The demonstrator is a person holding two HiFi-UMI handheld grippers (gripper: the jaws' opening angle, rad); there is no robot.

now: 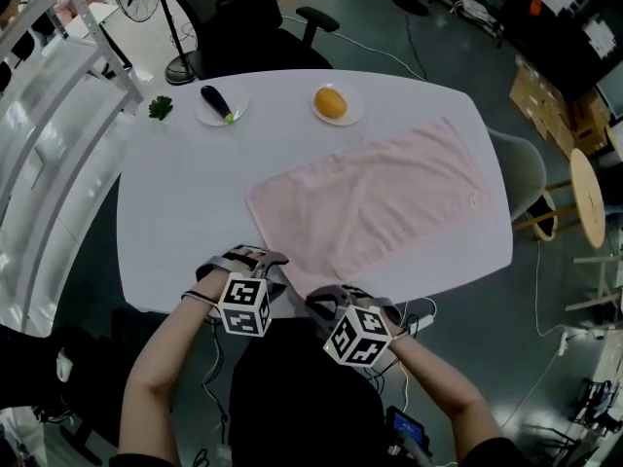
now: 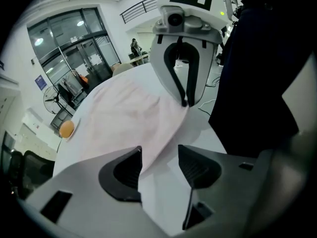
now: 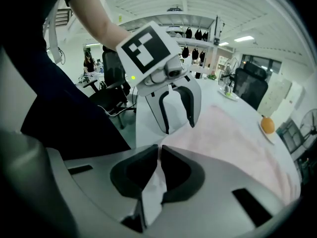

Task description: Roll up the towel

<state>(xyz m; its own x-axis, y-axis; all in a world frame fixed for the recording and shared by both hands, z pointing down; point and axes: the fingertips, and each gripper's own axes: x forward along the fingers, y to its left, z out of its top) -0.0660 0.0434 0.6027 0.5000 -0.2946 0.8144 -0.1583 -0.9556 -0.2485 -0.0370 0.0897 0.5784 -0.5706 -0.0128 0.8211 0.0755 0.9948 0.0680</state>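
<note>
A pale pink towel (image 1: 370,197) lies flat and slanted on the white table (image 1: 175,212), one short end at the near edge. My left gripper (image 1: 255,261) stands at that end's left part. In the left gripper view its jaws (image 2: 159,155) are apart, with the towel's edge (image 2: 148,148) running between them and no pad pressing on it. My right gripper (image 1: 329,300) is at the end's right part. In the right gripper view (image 3: 159,150) it is shut on a fold of the towel (image 3: 233,138). Each gripper shows in the other's view, the right gripper (image 2: 185,100) and the left gripper (image 3: 179,125).
At the table's far side stand a plate with an orange (image 1: 331,102), a plate with an eggplant (image 1: 218,103) and a green sprig (image 1: 161,107). A black office chair (image 1: 243,27) is behind the table, a grey chair (image 1: 521,163) at its right.
</note>
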